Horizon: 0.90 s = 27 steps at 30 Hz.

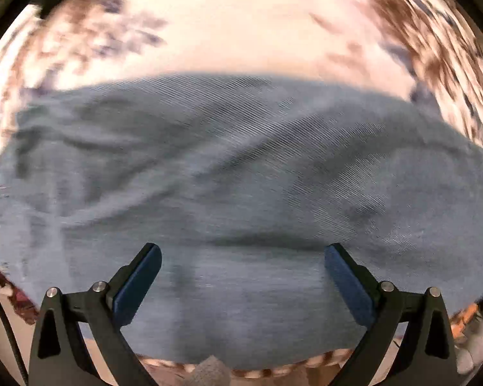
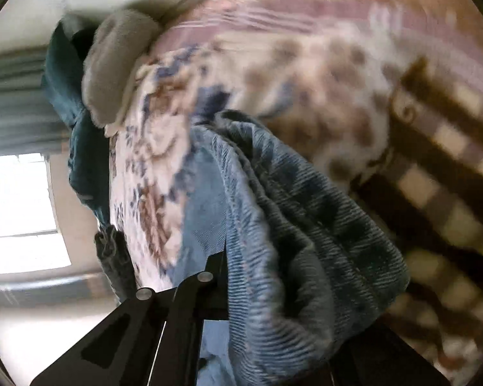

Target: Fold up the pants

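Observation:
The blue denim pants (image 1: pixel 241 160) lie spread across a floral bedspread (image 1: pixel 241 32), filling the middle of the left wrist view. My left gripper (image 1: pixel 241 251) hangs straight over them, its blue pads (image 1: pixel 138 283) wide apart with nothing between them. In the right wrist view a bunched fold of the pants (image 2: pixel 289 225) drapes over my right gripper (image 2: pixel 228 257), which is shut on the denim. Only its left finger (image 2: pixel 190 289) shows; the cloth hides the other one.
A grey cushion (image 2: pixel 112 64) and dark teal cloth (image 2: pixel 64 74) lie at the far end of the bed. A brown checked blanket (image 2: pixel 450 177) covers the right side. A bright window (image 2: pixel 16 212) is at the left. The bed's braided edge (image 1: pixel 306 363) runs near the left gripper.

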Each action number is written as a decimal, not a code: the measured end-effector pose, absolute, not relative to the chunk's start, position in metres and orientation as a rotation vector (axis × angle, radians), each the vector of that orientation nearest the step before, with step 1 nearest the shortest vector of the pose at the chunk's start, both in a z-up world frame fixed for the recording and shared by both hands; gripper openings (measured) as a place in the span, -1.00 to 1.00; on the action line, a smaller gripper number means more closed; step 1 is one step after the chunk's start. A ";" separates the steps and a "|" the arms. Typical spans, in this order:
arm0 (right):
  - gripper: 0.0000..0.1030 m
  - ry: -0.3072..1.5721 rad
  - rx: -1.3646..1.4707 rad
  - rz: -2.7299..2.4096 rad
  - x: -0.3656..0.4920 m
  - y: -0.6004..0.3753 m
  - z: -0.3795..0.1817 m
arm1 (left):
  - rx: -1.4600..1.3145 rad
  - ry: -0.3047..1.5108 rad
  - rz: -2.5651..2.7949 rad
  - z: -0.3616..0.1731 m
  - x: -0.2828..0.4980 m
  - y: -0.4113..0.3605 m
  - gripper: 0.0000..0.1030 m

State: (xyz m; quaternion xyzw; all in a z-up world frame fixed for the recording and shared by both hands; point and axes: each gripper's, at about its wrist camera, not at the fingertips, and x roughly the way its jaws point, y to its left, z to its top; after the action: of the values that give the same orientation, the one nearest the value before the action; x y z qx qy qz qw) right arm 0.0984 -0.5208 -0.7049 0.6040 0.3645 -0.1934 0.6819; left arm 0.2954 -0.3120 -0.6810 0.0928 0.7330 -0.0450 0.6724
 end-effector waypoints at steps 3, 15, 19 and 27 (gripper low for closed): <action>-0.89 0.840 1.249 -0.407 0.112 -0.501 -0.665 | 0.236 1.618 -0.049 -0.672 0.304 -0.284 1.00; -0.89 0.981 1.072 -0.230 0.199 -0.338 -0.599 | 0.187 1.625 0.076 -0.658 0.329 -0.130 1.00; -0.89 1.076 0.996 -0.126 0.235 -0.242 -0.617 | 0.080 1.646 0.124 -0.648 0.326 -0.050 1.00; -0.73 1.295 0.785 -0.003 0.269 -0.059 -0.692 | -0.101 1.639 0.277 -0.634 0.303 0.110 1.00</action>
State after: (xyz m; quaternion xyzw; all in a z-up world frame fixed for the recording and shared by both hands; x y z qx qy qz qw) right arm 0.2686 -0.0594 -0.6921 0.3559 0.5873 -0.0012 0.7269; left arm 0.3030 0.1099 -0.6342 -0.0450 0.7282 0.1231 0.6728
